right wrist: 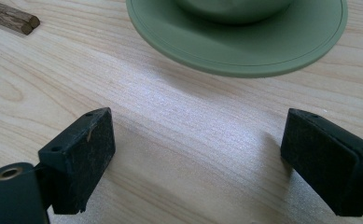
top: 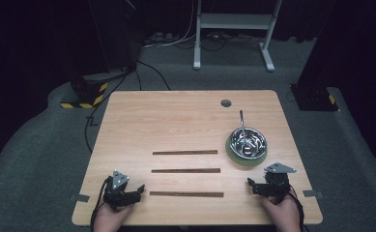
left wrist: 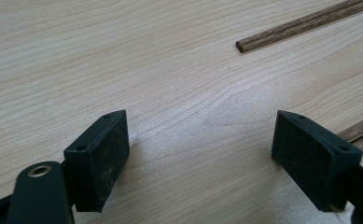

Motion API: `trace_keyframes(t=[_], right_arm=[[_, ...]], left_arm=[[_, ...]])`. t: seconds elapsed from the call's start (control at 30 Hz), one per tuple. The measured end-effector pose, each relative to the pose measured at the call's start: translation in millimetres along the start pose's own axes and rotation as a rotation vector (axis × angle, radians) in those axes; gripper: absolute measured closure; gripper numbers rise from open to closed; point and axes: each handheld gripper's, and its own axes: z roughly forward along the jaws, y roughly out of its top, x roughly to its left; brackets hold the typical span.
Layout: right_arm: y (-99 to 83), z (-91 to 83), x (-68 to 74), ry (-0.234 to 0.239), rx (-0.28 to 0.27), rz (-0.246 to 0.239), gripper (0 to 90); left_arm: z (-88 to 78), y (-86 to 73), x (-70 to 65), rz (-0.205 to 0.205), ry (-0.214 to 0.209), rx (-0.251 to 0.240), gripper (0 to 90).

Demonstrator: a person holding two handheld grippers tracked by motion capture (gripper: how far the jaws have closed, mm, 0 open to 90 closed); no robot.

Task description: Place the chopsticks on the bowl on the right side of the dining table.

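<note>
3 wood sticks (top: 186, 194) mid-frame: light, stiff, thin; pinch near ends. Left gripper (top: 136, 189) & right gripper (top: 251, 184) both wide open, empty.

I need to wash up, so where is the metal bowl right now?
In the high view the metal bowl sits on a green plate at the table's right side, just beyond the right gripper.

Table (top: 185, 121) brightly lit from overhead, dark floor all around. Glare glints in the metal bowl (top: 246, 140). Close-up views slightly soft, shadows faint.
</note>
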Motion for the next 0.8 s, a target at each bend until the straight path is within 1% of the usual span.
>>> trace_keyframes(t=[0.23, 0.4, 0.43, 0.47, 0.67, 0.8], right_arm=[[-0.1, -0.1, 0.0, -0.001, 0.000, 0.000, 9.5], [-0.1, -0.1, -0.1, 0.000, 0.000, 0.000, 9.5], [-0.1, -0.1, 0.0, 0.000, 0.000, 0.000, 9.5], [-0.1, -0.1, -0.1, 0.000, 0.000, 0.000, 9.5], [-0.4, -0.5, -0.8, 0.005, -0.001, -0.007, 9.7], [-0.5, -0.7, -1.1, 0.003, -0.006, -0.004, 11.9]], left_arm=[[0.4, -0.2, -0.3, -0.015, 0.013, -0.007, 19.1], [-0.7, -0.7, -0.3, -0.014, 0.019, -0.002, 19.4], [-1.0, -0.7, 0.2, -0.006, 0.018, -0.001, 19.4], [-1.1, -0.9, -0.3, -0.013, 0.019, -0.001, 19.5], [-1.1, -0.8, -0.1, -0.010, 0.019, -0.001, 19.5], [-1.1, -0.8, 0.0, -0.009, 0.019, -0.001, 19.5]])
